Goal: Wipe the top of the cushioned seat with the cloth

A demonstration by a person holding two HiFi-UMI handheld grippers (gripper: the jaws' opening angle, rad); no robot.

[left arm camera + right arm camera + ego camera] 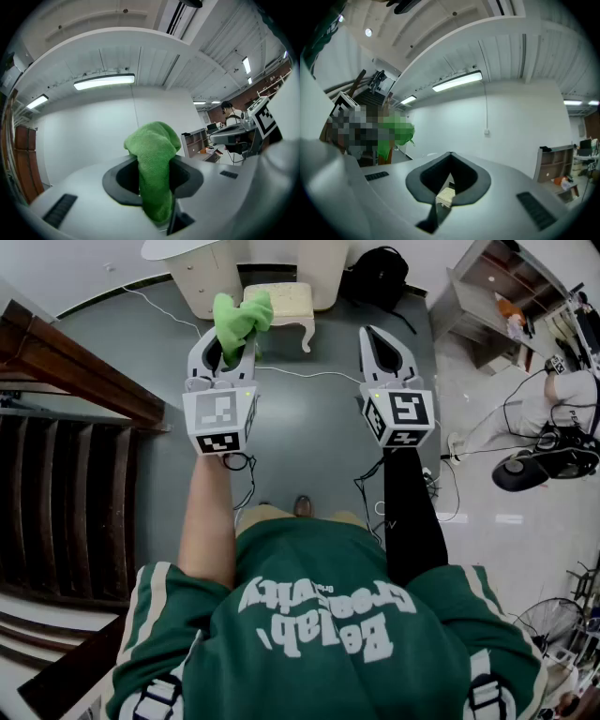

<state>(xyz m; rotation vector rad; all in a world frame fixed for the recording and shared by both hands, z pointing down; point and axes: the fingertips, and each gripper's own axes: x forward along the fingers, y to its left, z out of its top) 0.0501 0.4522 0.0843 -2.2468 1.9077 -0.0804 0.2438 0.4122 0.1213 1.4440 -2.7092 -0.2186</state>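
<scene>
Hand-held left gripper (229, 343) clamped on a bunched bright-green microfibre cloth (241, 317); right gripper (375, 338) closed on nothing.
The cloth stands up out of the left jaws and flops over their tips. The right jaws meet at their tips, and a bit of cream upholstery shows through the narrow slit behind them. Both grippers are held out side by side, apart, over the grey floor (309, 427). The cream cushioned seat with curved white legs (286, 298) stands on that floor beyond them, beside a pale cabinet (202, 277). In the head view the cloth overlaps the seat's left end; whether they touch cannot be told.
</scene>
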